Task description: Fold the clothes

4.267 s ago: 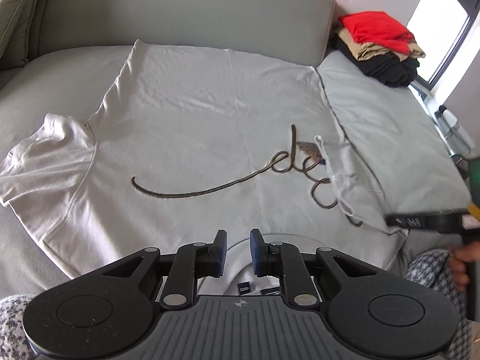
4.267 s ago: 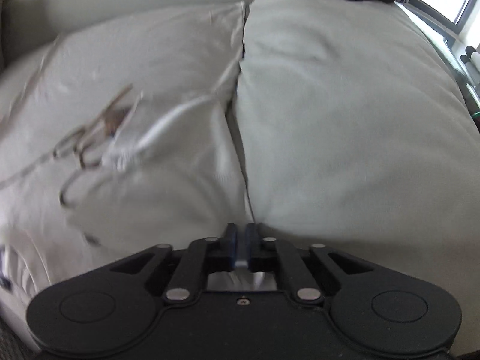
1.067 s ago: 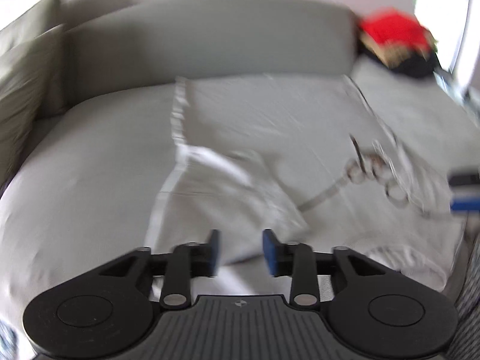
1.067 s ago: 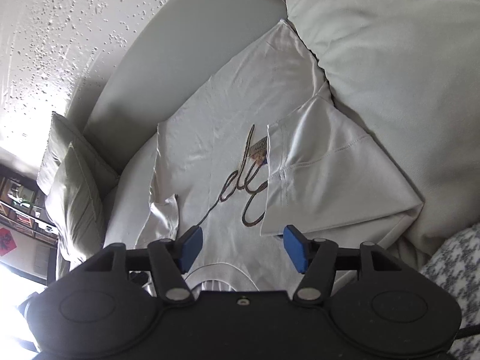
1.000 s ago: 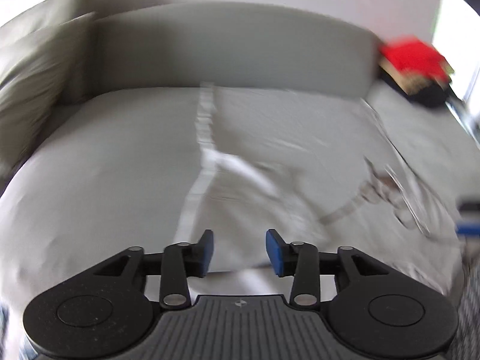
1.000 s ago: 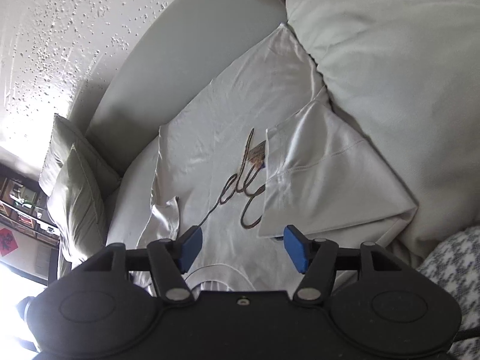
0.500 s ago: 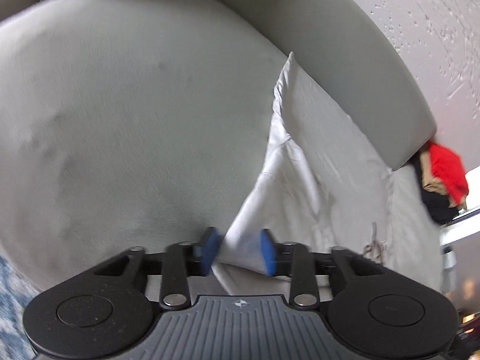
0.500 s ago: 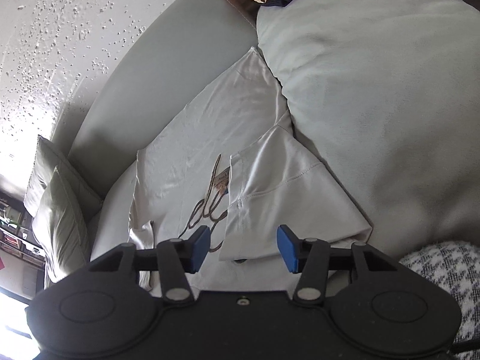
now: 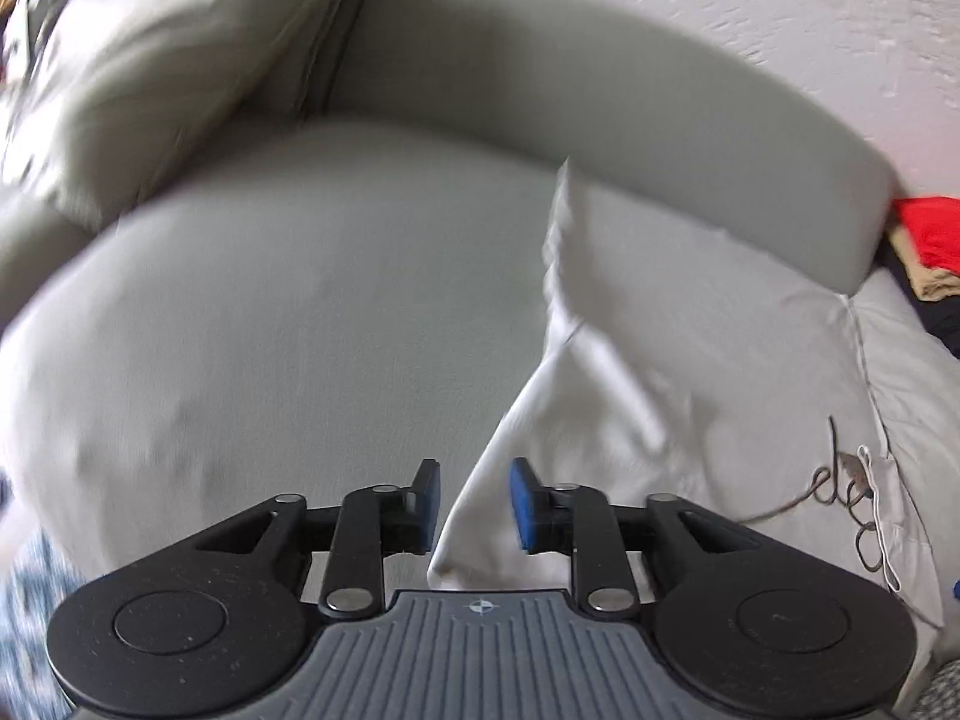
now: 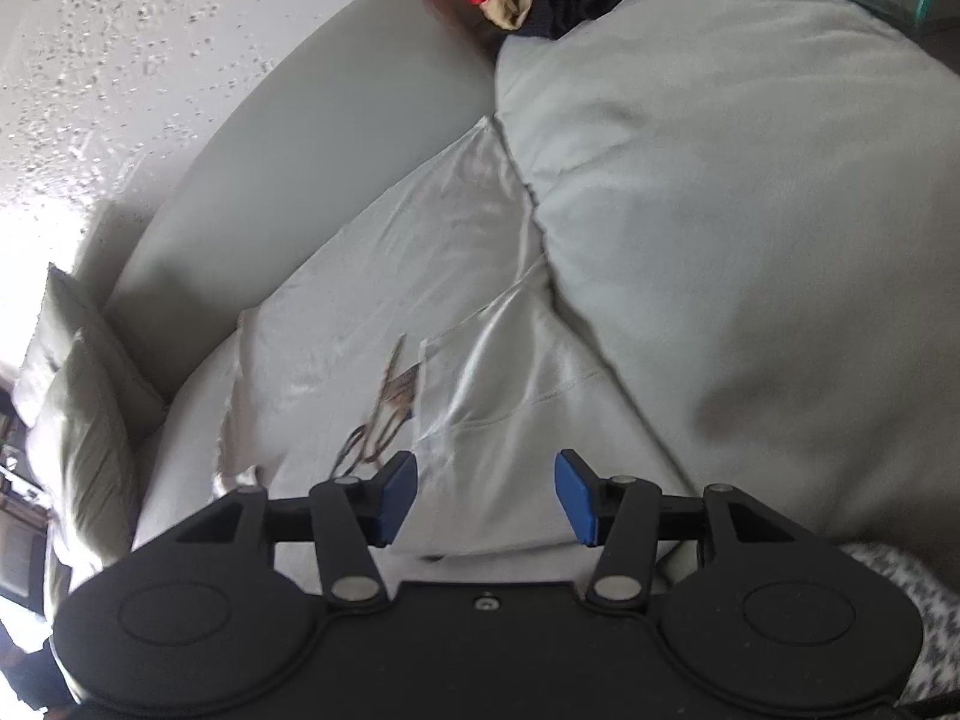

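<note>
The white T-shirt [image 9: 690, 372] lies on the grey sofa [image 9: 270, 330], both sleeves folded inward; the body fold is left. Its thin cloth looks smooth. The left claw [image 9: 474, 507] is half open, a fold between its pads, perhaps untouched. The right claw [image 10: 486, 498] is wide open, empty.
</note>
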Demonstrator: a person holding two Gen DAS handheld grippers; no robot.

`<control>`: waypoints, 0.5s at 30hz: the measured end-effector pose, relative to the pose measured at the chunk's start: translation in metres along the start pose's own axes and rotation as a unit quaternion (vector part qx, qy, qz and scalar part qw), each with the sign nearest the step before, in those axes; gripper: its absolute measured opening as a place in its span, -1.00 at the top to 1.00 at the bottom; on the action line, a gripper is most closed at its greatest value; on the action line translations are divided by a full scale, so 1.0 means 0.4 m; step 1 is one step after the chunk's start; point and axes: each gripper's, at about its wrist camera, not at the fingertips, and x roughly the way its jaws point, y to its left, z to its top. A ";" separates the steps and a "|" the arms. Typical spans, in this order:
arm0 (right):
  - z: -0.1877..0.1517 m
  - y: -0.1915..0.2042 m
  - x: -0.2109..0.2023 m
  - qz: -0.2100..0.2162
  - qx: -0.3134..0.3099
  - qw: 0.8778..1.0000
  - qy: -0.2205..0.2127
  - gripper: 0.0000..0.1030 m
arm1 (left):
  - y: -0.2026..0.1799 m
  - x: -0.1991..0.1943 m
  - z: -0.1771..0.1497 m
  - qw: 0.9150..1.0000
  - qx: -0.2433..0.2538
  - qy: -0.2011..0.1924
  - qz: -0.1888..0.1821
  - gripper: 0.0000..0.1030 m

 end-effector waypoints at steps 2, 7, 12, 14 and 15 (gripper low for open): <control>0.015 0.007 0.024 -0.026 -0.023 0.999 0.000 0.43 | -0.021 0.013 0.015 1.000 0.029 -0.004 -0.006 0.81; 0.050 0.032 0.111 -0.089 -0.090 0.992 0.010 0.64 | -0.053 0.078 0.023 0.996 0.083 0.028 0.015 0.81; 0.033 0.041 0.182 -0.198 -0.165 0.964 0.058 0.96 | -0.075 0.132 0.016 0.988 0.129 0.068 0.049 0.79; 0.017 0.049 0.167 -0.211 -0.177 0.958 0.074 0.96 | -0.084 0.153 0.013 0.984 0.147 0.085 0.062 0.79; 0.008 0.046 0.158 -0.211 -0.182 0.957 0.078 0.96 | -0.086 0.158 0.011 0.982 0.154 0.089 0.067 0.79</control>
